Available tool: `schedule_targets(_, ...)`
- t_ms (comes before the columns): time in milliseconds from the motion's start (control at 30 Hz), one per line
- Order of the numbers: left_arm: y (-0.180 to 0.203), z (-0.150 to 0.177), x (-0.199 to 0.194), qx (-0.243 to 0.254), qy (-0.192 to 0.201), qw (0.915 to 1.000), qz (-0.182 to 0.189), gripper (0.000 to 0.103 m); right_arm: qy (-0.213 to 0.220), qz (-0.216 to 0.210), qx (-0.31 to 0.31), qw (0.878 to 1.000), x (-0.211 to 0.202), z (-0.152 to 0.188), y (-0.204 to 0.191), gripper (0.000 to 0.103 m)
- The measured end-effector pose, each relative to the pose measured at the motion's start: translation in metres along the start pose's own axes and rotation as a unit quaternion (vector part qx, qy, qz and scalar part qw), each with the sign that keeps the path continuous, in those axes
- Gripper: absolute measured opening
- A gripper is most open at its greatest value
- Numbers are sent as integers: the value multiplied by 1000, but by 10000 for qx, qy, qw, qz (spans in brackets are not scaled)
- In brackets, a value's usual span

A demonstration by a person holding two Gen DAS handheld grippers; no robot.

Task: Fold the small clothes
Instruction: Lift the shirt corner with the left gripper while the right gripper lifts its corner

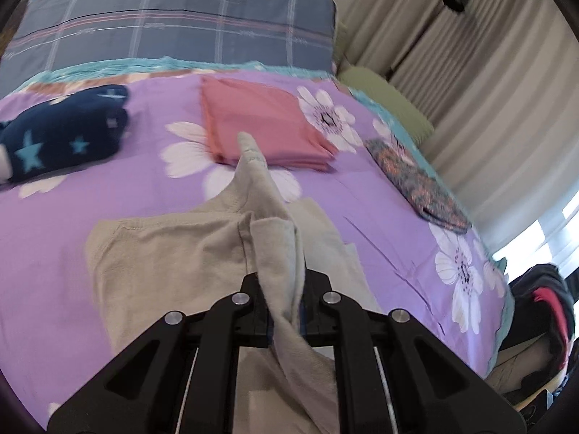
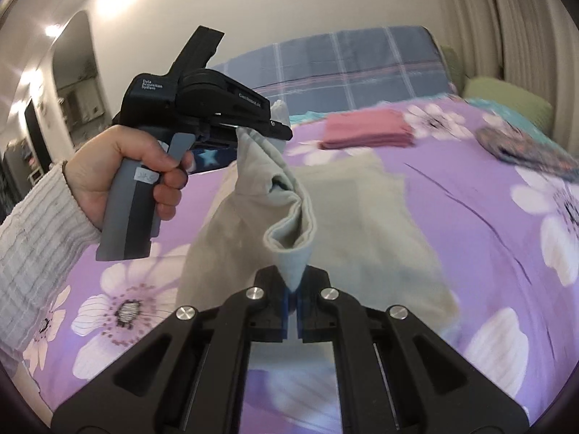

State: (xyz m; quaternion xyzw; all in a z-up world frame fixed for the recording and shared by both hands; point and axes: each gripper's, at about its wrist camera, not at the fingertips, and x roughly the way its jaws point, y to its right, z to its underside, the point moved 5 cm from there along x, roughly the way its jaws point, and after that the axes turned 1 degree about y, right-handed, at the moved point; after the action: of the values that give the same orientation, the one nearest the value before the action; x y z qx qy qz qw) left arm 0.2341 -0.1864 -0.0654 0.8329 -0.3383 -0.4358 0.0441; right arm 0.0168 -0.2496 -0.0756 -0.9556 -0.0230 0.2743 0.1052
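Holding one edge of the beige garment (image 2: 289, 199), both tongs, left (image 2: 253, 132) and right (image 2: 294, 282), are clamped on it above the bed (image 2: 470, 217).

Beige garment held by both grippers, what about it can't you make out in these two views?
- Beige garment: its near part is hidden behind the left gripper in the left wrist view.
- Its kind: bunched and motion-blurred in the right wrist view, pinched by the right gripper.
- Patterned cloth: blurred.

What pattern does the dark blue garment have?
Light blue stars on the dark blue garment, clearest in the left wrist view.
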Motion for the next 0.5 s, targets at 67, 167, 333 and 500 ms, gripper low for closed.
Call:
schedule_targets(67,13,0,16,118,-107,9999,-51,9,1,44,205,9998,-2,3,24,3)
schedule_targets(167,34,2,39,336,-224,9990,-196,9,-32,162,424,9990,-3,9,45,3)
schedule_targets(333,50,6,75,615,-527,9953,-526,9,-234,88,923,9954,8,18,78,3)
schedule_targets(500,52,9,94,754,-669,9919,-767,31,-410,-37,1151,9925,18,26,89,3)
